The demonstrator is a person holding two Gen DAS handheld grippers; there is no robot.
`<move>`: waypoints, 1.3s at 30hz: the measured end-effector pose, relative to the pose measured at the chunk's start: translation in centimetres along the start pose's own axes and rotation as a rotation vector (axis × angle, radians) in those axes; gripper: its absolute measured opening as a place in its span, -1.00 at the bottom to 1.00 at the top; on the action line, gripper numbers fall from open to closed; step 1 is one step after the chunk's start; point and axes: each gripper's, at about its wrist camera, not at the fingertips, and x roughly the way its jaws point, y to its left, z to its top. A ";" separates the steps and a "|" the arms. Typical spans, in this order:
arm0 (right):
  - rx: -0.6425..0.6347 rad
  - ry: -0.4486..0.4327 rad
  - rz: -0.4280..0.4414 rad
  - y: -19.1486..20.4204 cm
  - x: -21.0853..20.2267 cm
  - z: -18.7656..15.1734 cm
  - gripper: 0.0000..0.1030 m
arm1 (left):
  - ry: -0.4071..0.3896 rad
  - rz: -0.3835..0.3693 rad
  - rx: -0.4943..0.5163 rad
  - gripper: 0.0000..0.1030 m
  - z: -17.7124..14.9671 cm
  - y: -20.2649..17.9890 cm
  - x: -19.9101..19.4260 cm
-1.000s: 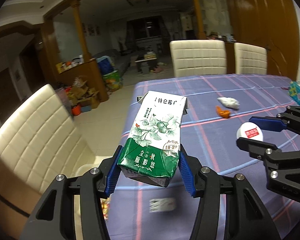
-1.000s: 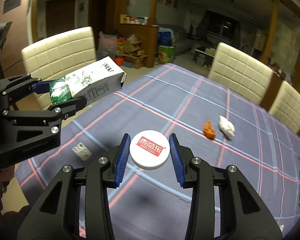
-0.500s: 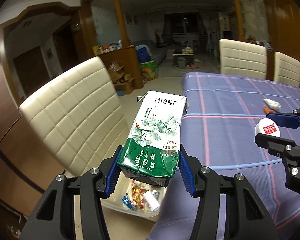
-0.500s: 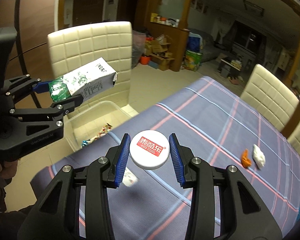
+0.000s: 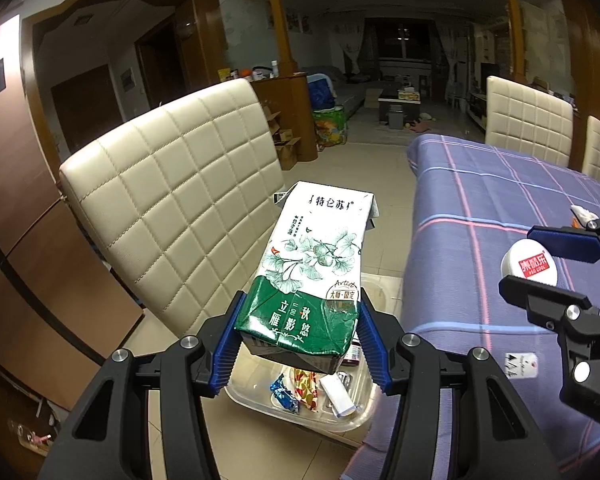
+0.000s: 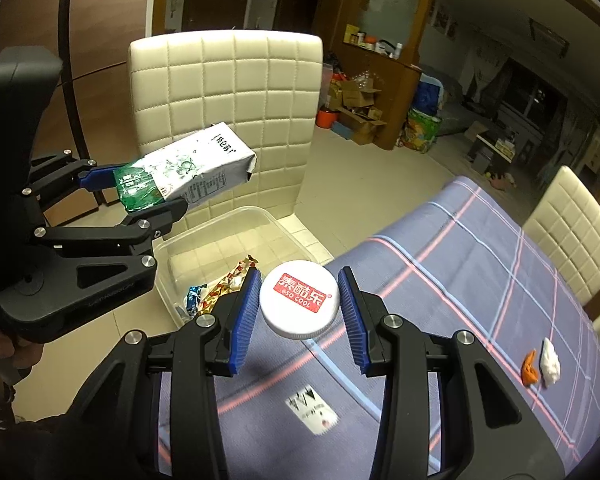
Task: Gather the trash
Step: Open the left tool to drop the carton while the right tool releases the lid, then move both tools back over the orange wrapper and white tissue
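Your left gripper (image 5: 300, 344) is clamped on the green end of a milk carton (image 5: 314, 272), its blue pads pressed against both sides, and the carton juts forward and up, held in the air above a clear plastic bin (image 6: 236, 224) on the tiled floor. Your right gripper (image 6: 298, 318) is closed on a white bottle cap (image 6: 299, 305) with a red label, at the table's edge beside the bin. The bin sits between a cream padded chair (image 6: 228, 92) and the table (image 6: 480, 280) with its purple checked cloth, and holds a few candy wrappers (image 5: 300, 390). On the cloth lie a small white packet (image 6: 311, 408) near you, and farther off an orange scrap (image 6: 530, 368) touching a crumpled white tissue (image 6: 550, 362)
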 end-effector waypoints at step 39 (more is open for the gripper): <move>0.095 0.070 0.019 -2.8 6.0 0.3 0.36 | 0.043 -0.022 -0.027 0.55 0.5 0.1 4.4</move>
